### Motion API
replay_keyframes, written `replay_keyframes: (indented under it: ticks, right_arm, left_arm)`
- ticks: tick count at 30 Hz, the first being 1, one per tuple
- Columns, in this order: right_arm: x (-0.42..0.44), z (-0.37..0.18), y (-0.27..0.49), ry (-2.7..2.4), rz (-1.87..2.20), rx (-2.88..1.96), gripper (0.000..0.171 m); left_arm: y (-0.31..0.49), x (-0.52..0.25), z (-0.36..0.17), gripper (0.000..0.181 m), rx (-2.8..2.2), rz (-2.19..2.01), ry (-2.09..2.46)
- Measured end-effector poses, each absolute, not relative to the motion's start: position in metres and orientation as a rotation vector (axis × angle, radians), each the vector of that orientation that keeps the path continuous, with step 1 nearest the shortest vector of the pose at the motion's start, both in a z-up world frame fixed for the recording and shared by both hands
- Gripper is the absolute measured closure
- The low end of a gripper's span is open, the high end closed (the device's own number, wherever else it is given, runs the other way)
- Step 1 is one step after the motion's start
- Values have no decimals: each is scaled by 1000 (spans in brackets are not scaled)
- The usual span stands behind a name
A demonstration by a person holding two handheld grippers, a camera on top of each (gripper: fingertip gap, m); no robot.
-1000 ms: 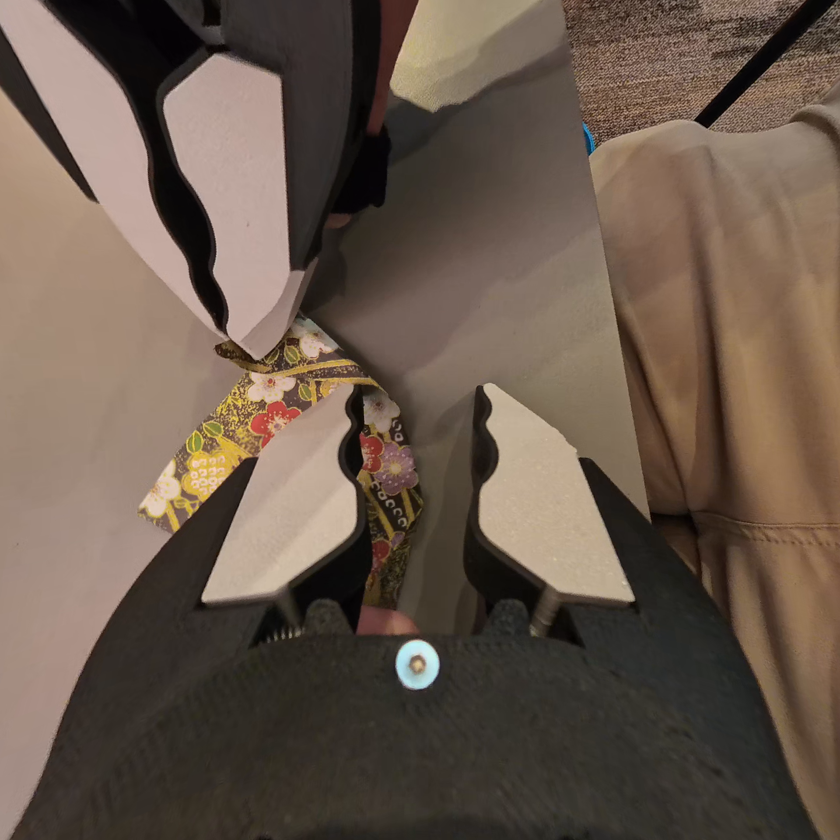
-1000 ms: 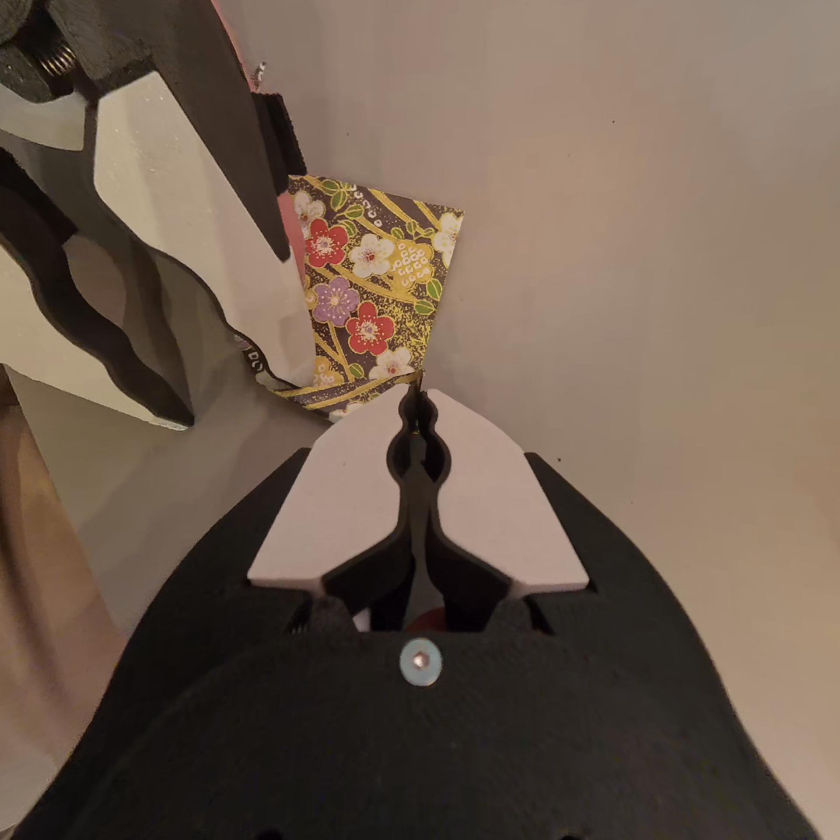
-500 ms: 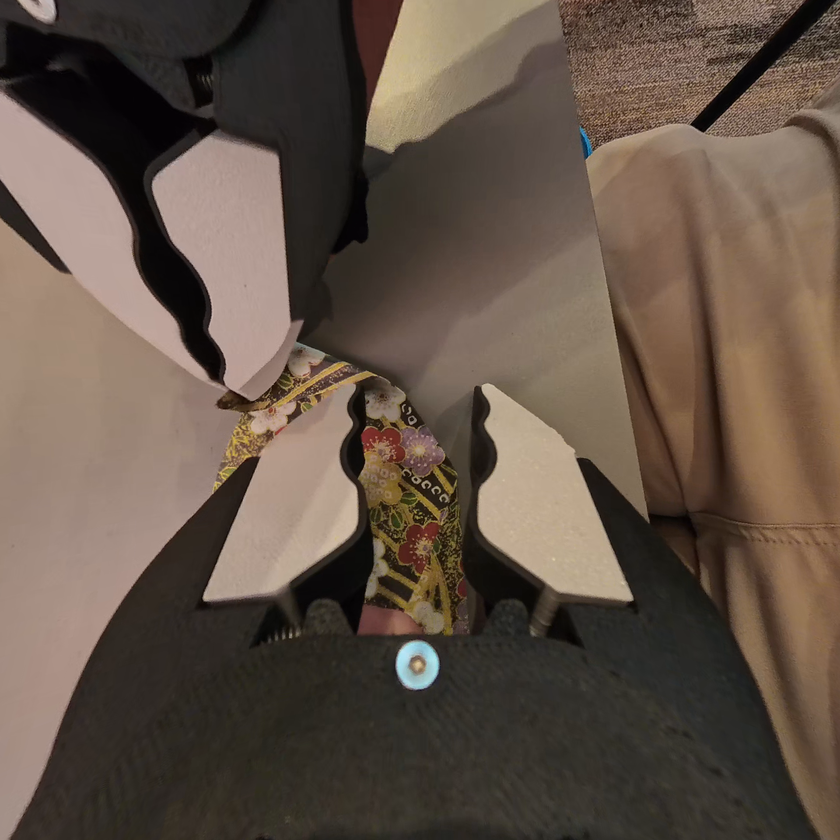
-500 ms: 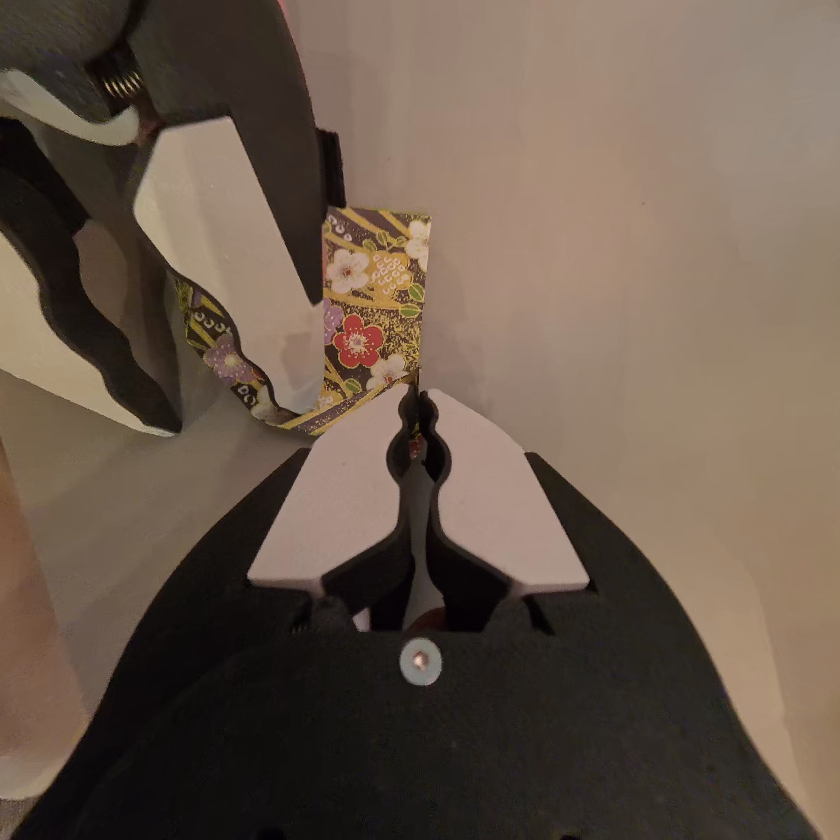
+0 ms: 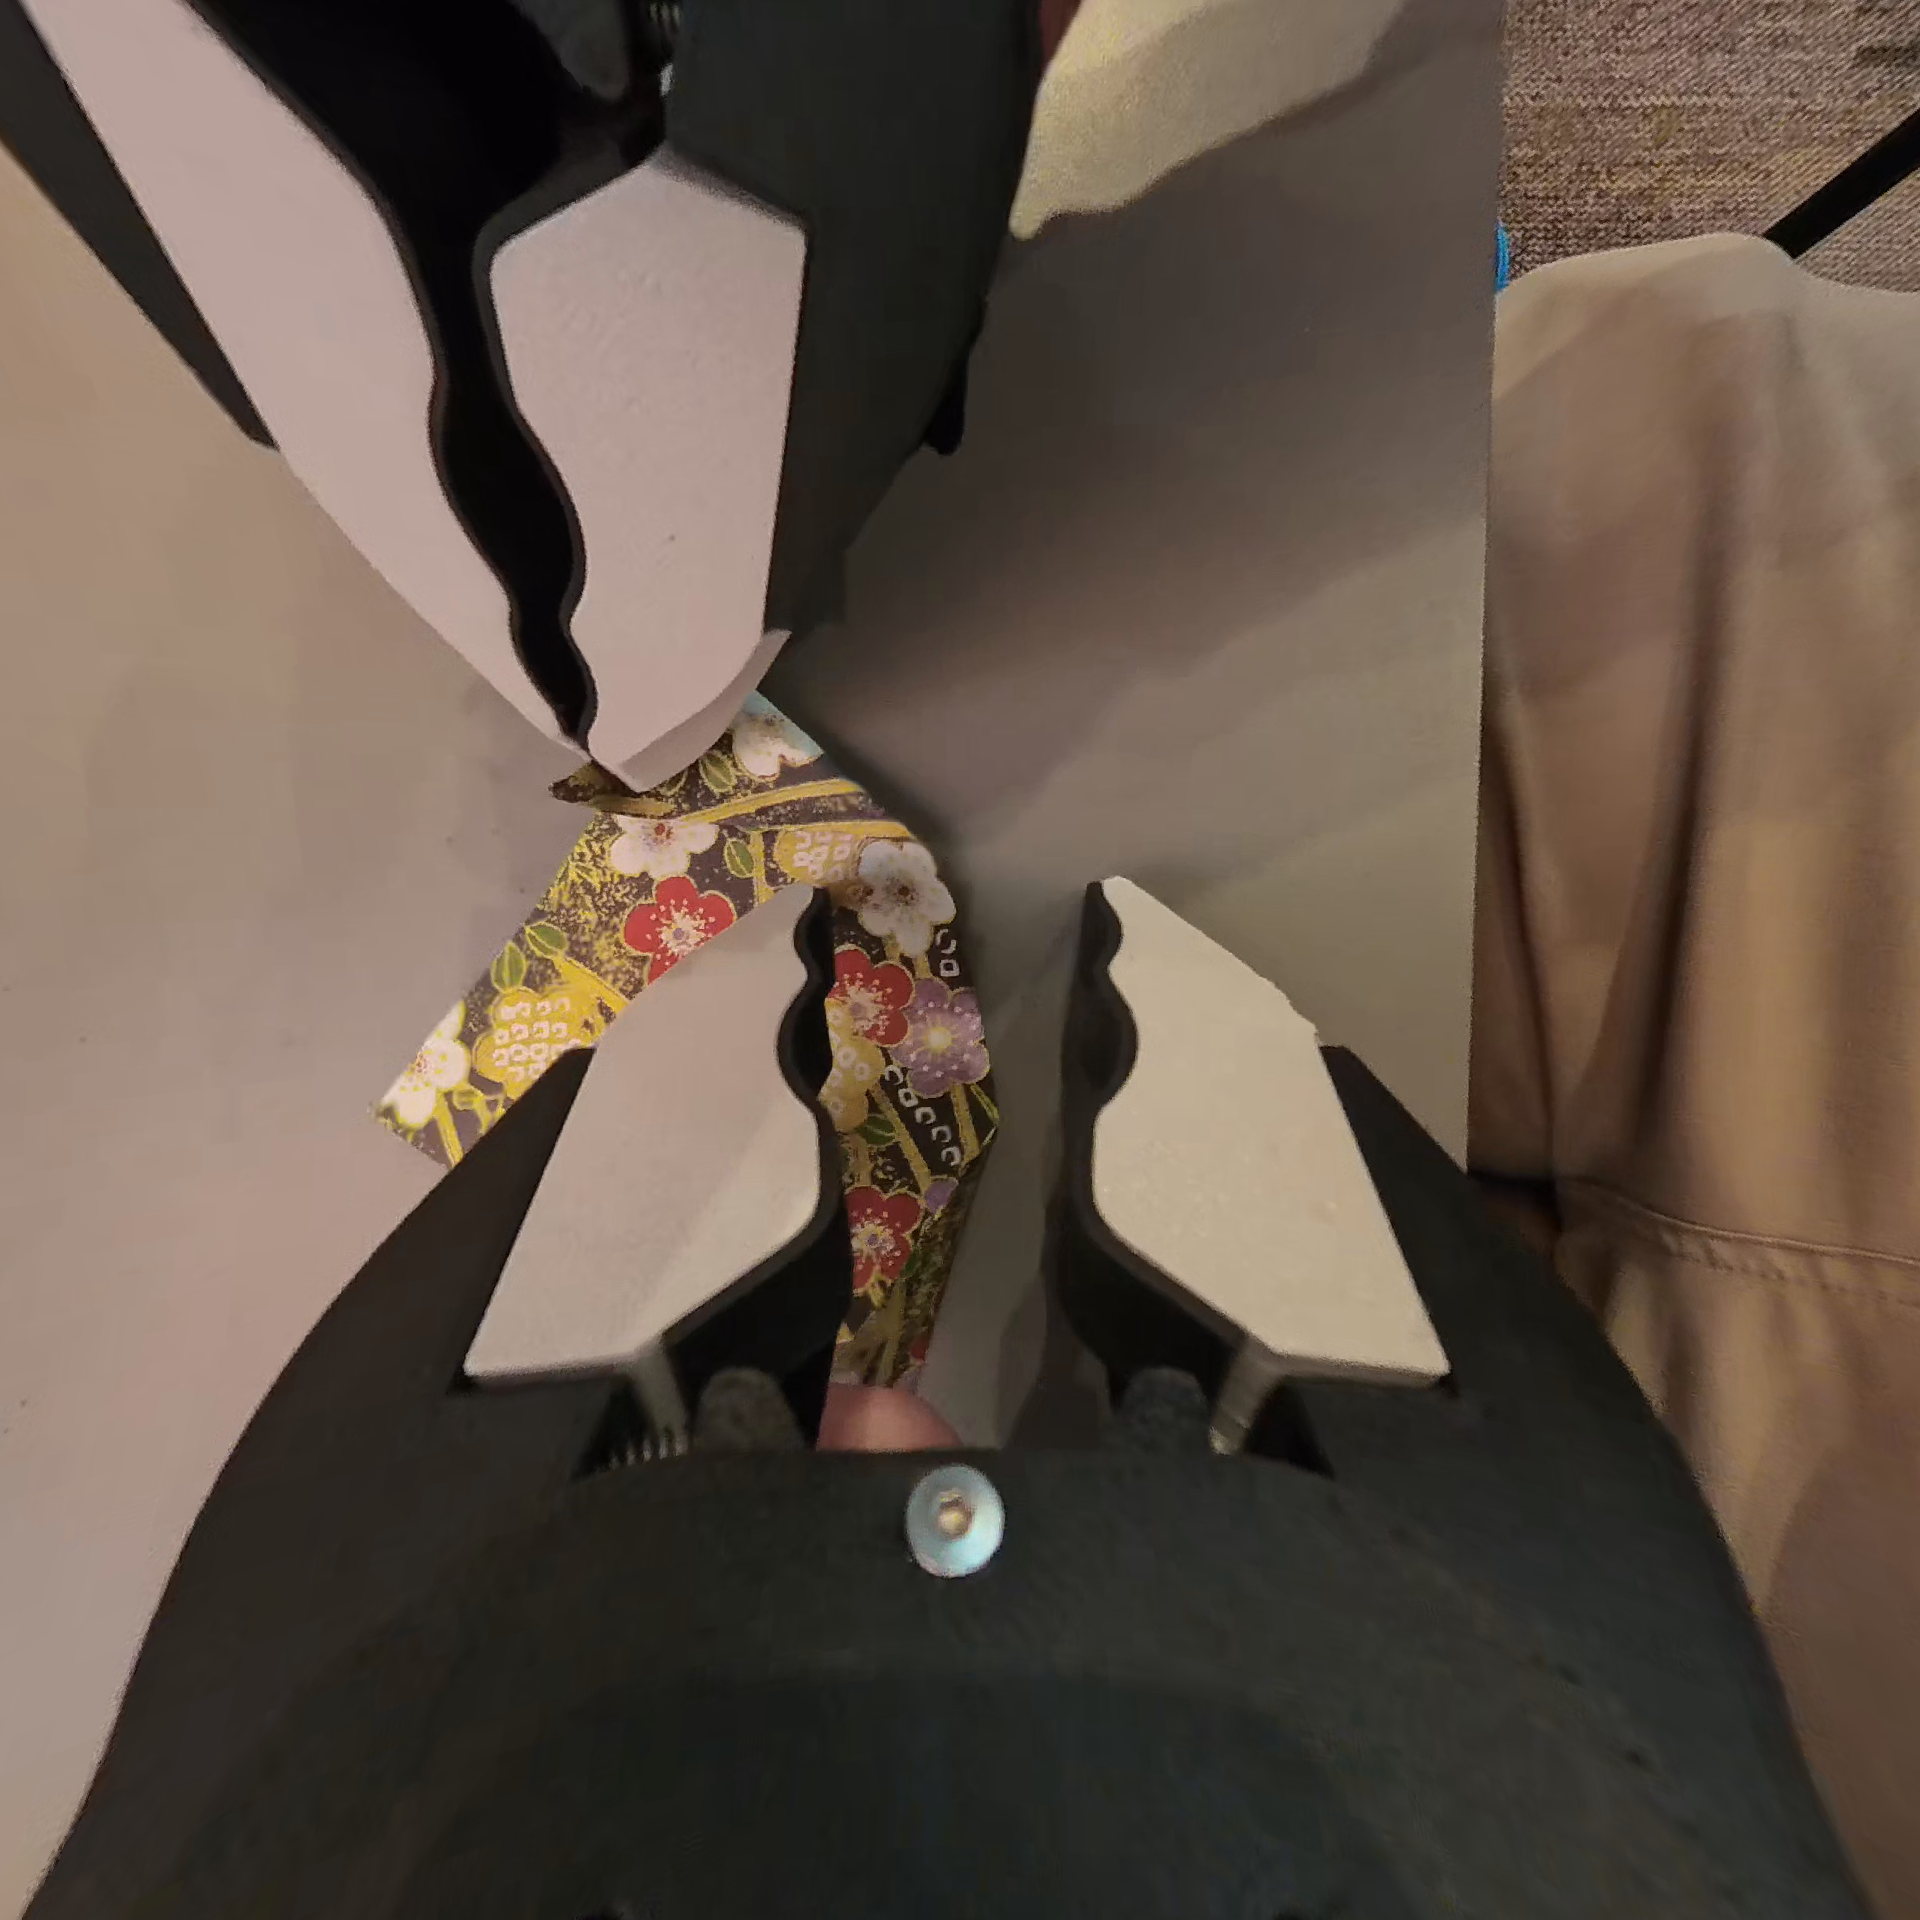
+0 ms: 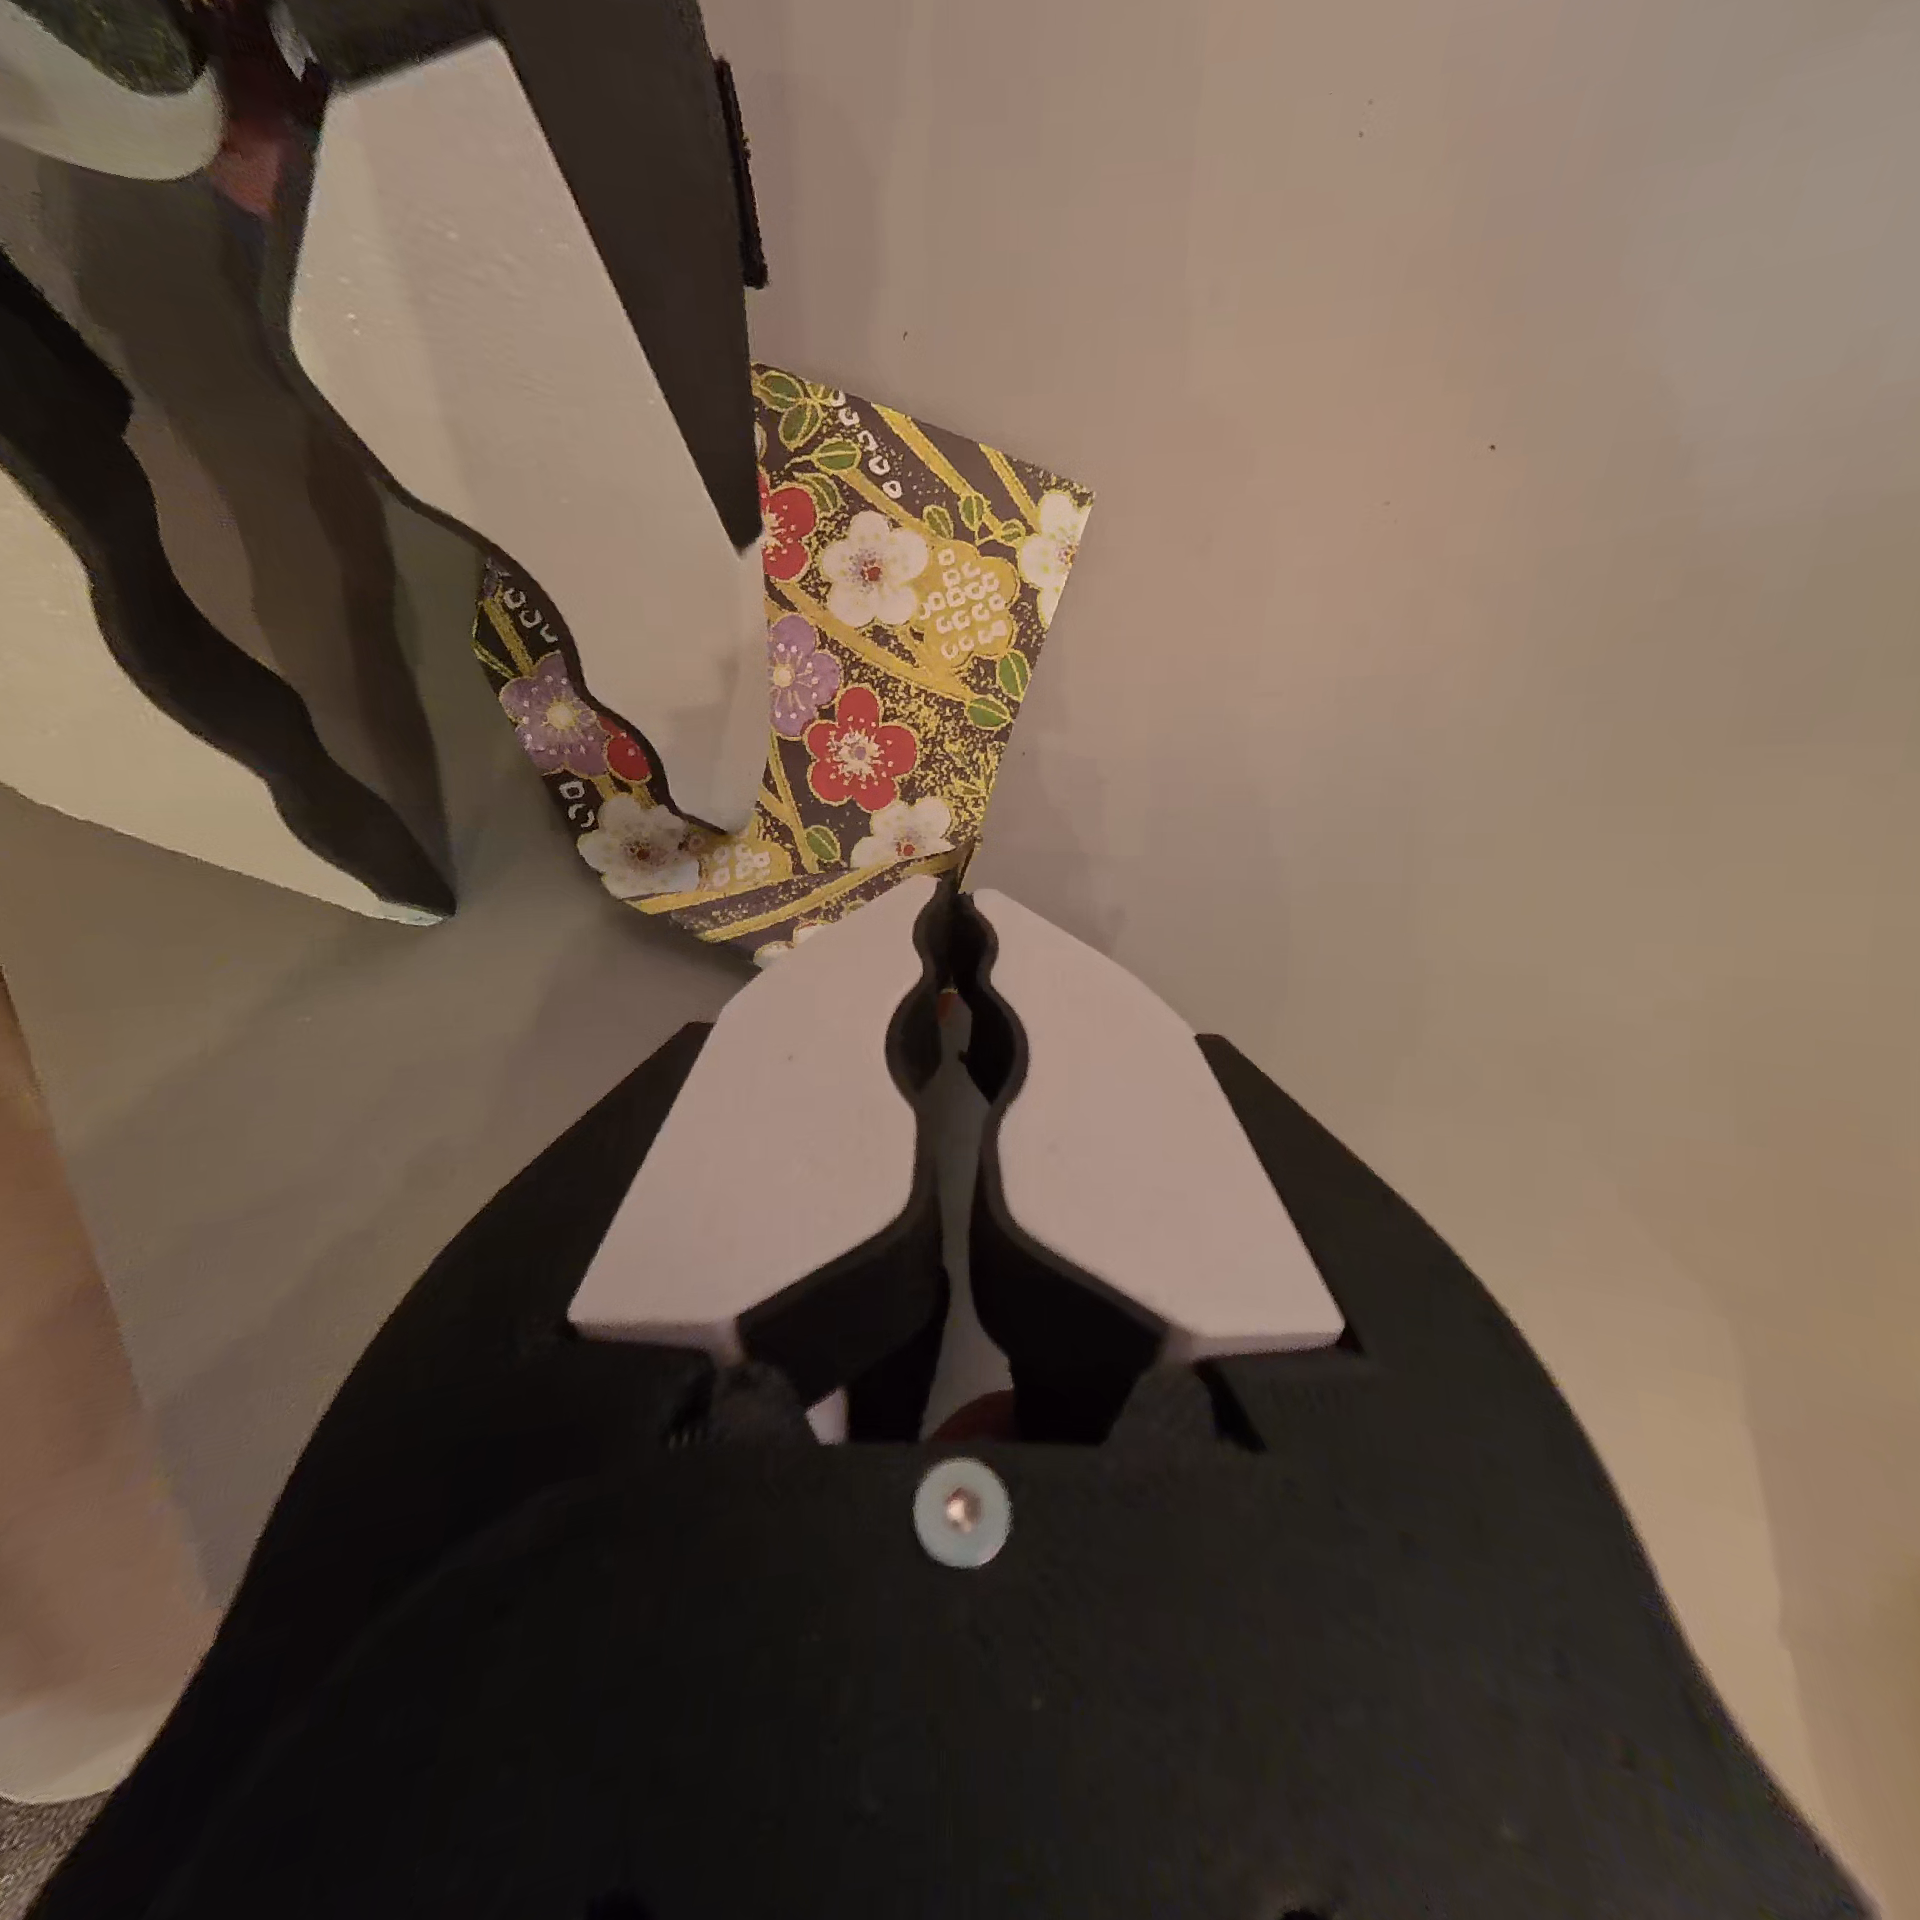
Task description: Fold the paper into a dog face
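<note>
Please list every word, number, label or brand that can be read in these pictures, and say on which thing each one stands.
There is none to read. The folded paper carries only a printed pattern of flowers, leaves and gold lines. Both the left gripper and the right gripper, the table and the beige sleeve are plain.

Paper (image 5: 675,914): dark ground, gold lines, red, white, purple blossoms, green leaves, yellow dotted patches. Left claw (image 5: 951,904): black body, pale grey-white finger faces, silver screw. Right claw (image 6: 956,899): same black and grey-white. Desk (image 5: 208,831): plain off-white. Sleeve (image 5: 1714,831): beige. Floor (image 5: 1683,104): mottled grey-brown carpet.
</note>
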State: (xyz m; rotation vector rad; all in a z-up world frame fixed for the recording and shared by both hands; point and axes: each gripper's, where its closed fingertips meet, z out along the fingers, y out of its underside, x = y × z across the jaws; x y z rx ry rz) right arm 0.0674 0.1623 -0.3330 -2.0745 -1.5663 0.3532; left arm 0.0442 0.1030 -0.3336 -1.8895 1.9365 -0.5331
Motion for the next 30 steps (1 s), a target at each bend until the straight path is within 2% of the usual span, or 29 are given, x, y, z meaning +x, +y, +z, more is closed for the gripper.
replay_keyframes:
  ticks: [6,19,24,30]
  right_arm:
    - [56,-325,172,-1598,365,-2054,171]
    - [52,-334,175,-1635,339,-2028,171]
    - [53,-334,174,-1625,321,-2028,171]
    - [55,-334,170,-1587,333,-2032,171]
  left_arm:
    - [106,43,-334,142,-1865,-575,1944]
    - [106,43,-334,142,-1837,-573,1958]
    - [112,36,-333,140,-1861,-447,1991]
    - [108,53,-310,139,-1692,-448,1911]
